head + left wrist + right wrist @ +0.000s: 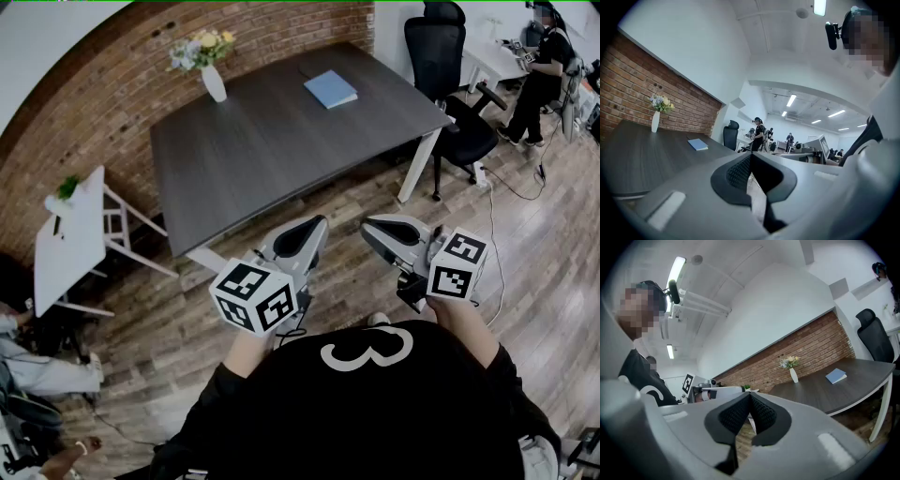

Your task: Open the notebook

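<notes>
- The left gripper (302, 236) was clenched on nothing. In the left gripper view its ribbed pads (738, 171) met at the tips, with only floor showing below them.
- The right gripper (386, 232) was likewise pressed shut and empty, its pads (761, 412) touching at the tips.
- Both were held level, side by side close to the person's chest, short of the near edge of the table (262, 159).
- The notebook (330, 89), light blue and closed, lay flat on the table well beyond both sets of fingertips. It was roughly in line with the gap between the two grippers, toward the table's far edge.
- A vase (214, 82) of flowers stood ahead and to the left of the left fingertips, well apart from the notebook.
- The step in hand looked like the approach: nothing was touched and the cover was down.
- The next move would likely call for stepping up to the table and carrying the fingertips out to the notebook. One gripper's jaws would then part to catch the cover's free edge, perhaps with the other steadying the book. A thin, flat cover could slip off the pads.
</notes>
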A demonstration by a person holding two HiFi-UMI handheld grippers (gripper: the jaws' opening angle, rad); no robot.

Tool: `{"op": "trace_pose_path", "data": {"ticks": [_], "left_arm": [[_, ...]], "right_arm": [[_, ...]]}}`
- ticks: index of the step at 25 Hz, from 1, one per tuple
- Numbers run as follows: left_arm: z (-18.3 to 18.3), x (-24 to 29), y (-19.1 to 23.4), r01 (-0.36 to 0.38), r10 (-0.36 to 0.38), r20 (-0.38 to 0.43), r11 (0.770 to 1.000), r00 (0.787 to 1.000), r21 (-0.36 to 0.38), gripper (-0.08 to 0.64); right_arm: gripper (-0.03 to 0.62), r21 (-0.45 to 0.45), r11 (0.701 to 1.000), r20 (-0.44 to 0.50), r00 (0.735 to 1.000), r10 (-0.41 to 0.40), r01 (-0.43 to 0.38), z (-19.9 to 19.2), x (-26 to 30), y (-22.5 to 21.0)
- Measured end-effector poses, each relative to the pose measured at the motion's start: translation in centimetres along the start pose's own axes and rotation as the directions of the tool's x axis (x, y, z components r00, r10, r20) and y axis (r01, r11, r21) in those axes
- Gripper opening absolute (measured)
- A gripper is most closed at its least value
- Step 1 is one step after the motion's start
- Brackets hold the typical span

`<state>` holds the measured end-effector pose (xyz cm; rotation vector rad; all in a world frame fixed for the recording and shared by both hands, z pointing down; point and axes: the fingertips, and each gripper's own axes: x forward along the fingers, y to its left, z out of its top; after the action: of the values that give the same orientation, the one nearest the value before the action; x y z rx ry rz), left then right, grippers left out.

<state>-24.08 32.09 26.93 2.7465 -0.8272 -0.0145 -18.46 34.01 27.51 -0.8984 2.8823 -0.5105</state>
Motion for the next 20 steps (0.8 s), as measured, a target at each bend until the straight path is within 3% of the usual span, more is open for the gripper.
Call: {"op": "trace_pose_path", "data": {"ticks": [11,16,20], "left_arm": [[-0.7,0.1,-0.4,0.017,-0.016,-0.022,1.0,1.0,0.011,0.014],[-1.6,1.4,-0.4,0.028,-0.028,-0.05,1.0,0.998,0.0,0.014],[-2.0,2.9,0.0,0.024,-0.024,-0.072,1.0,0.997,-0.002,0.014]], "right_arm": [[0.0,-0.009,1.0,0.004,1.0,-0.022,0.022,0.1,-0.4,0.0],[0.002,0.025,0.996,-0.009,0.996,-0.089,0.089,-0.5,-1.1,-2.0],[0.002,0.047,0.995,0.012,0.996,-0.085,0.085,-0.5,-1.4,-3.7]]}}
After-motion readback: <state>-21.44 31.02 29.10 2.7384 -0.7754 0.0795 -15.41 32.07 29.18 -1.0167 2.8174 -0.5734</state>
